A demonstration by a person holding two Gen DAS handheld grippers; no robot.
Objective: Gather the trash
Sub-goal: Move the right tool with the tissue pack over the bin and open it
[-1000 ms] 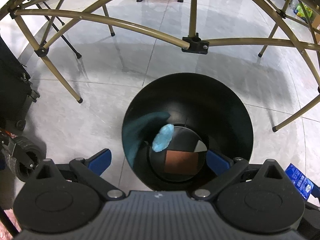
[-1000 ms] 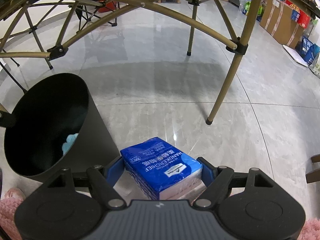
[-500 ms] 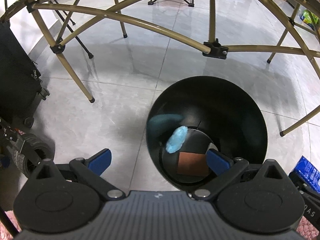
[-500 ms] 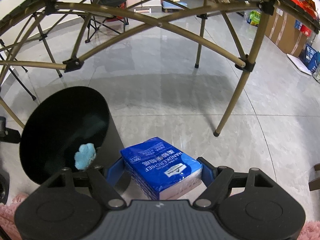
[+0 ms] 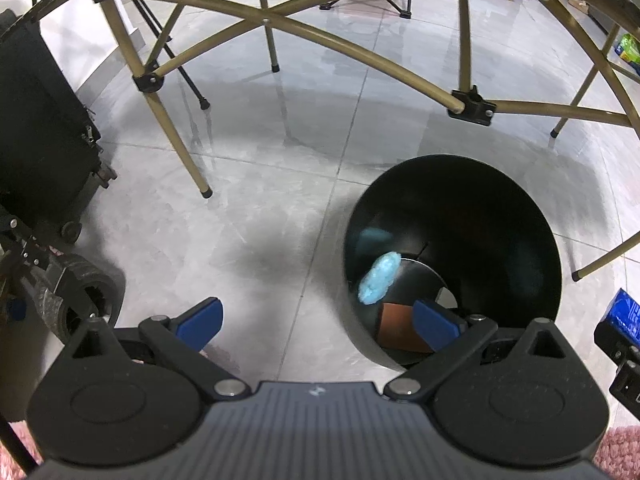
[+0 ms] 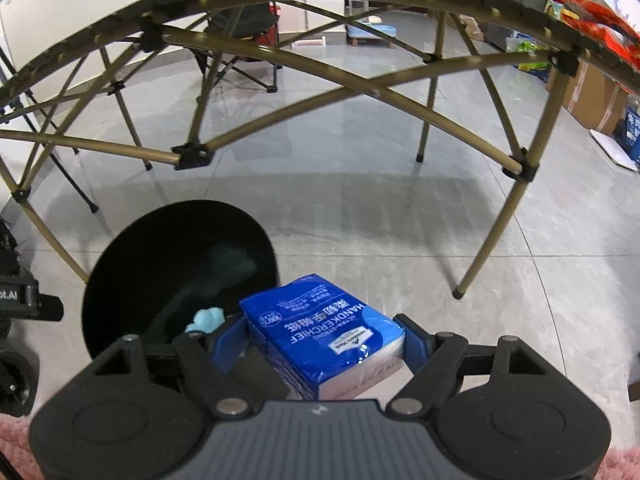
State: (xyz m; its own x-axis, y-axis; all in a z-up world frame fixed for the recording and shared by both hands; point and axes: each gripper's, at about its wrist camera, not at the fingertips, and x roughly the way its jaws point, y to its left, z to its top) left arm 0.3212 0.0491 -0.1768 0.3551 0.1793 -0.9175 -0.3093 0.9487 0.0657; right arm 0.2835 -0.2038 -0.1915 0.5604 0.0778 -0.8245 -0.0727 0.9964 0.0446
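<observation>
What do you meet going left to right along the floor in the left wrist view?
Black wheeled case → small rubber wheel → black trash bin holding a light blue wad → blue tissue pack.

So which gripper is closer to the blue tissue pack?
Right. The right gripper is shut on the blue tissue pack, just beside the black bin. The left gripper is open and empty, off to the pack's left.
</observation>
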